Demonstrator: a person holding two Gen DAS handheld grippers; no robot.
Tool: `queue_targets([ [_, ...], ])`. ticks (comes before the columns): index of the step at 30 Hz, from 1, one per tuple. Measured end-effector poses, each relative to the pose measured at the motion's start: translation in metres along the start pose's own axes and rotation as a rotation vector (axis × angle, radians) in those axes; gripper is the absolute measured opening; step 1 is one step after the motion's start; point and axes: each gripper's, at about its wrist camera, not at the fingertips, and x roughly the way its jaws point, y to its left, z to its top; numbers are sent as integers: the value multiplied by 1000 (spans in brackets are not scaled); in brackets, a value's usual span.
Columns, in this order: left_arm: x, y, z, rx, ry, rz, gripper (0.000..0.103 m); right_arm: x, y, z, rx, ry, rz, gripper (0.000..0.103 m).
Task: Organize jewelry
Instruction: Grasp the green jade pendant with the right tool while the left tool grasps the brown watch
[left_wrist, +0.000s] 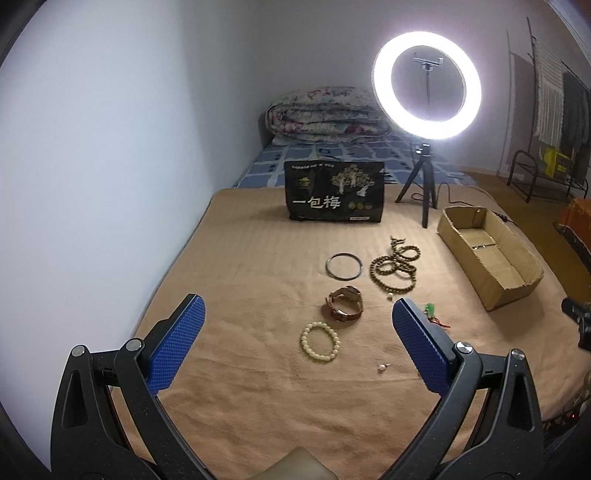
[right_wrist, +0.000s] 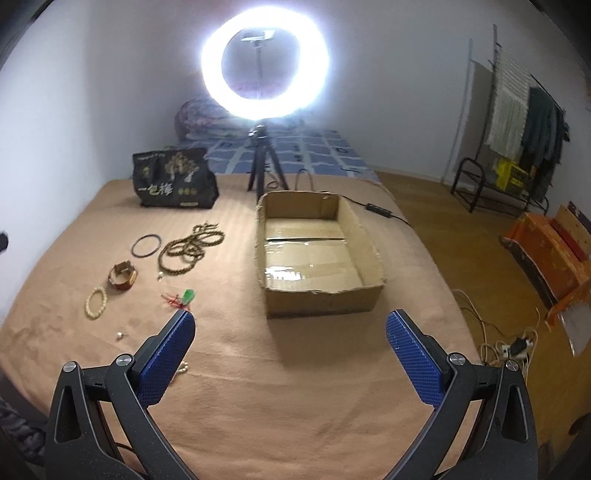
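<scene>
Jewelry lies on a tan blanket (left_wrist: 240, 277): a cream bead bracelet (left_wrist: 320, 342), a brown-strap watch (left_wrist: 344, 304), a dark bangle (left_wrist: 344, 265), a long brown bead string (left_wrist: 396, 266), a green pendant with red cord (left_wrist: 430, 312) and a small earring (left_wrist: 382, 367). An open empty cardboard box (right_wrist: 317, 251) stands to their right. My left gripper (left_wrist: 297, 314) is open above the bracelet and watch. My right gripper (right_wrist: 290, 330) is open in front of the box, holding nothing. The pendant (right_wrist: 186, 296) lies just beyond its left finger (right_wrist: 166, 360).
A black printed bag (left_wrist: 334, 192) stands at the back of the blanket. A lit ring light on a tripod (left_wrist: 426, 86) stands beside it, its cable (right_wrist: 376, 210) running behind the box. A folded quilt (left_wrist: 325, 114) lies further back. The floor (right_wrist: 461, 258) with cords lies right.
</scene>
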Motion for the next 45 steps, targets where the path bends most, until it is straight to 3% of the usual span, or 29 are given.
queue_targets([
  [7,35,8,7,27,94,-55,103,21,31,15,-135,31,75,102],
  [17,104,11,12,-12,283,-106,73,76,66,27,-207,115,194,102],
  [18,111,10,12,-14,295,-109,67,83,70,26,-213,127,206,101],
  [26,172,0,4,-53,447,-188,47,132,98,15,-234,243,321,83],
  [31,206,-6,-1,-92,514,-217,41,155,113,13,-237,279,340,82],
  [33,217,-9,-1,-102,533,-228,39,164,114,14,-223,298,346,76],
  [36,230,-13,-3,-120,558,-249,35,176,116,13,-198,328,366,75],
  [45,258,-17,-14,-128,626,-252,25,203,125,9,-208,374,345,71],
])
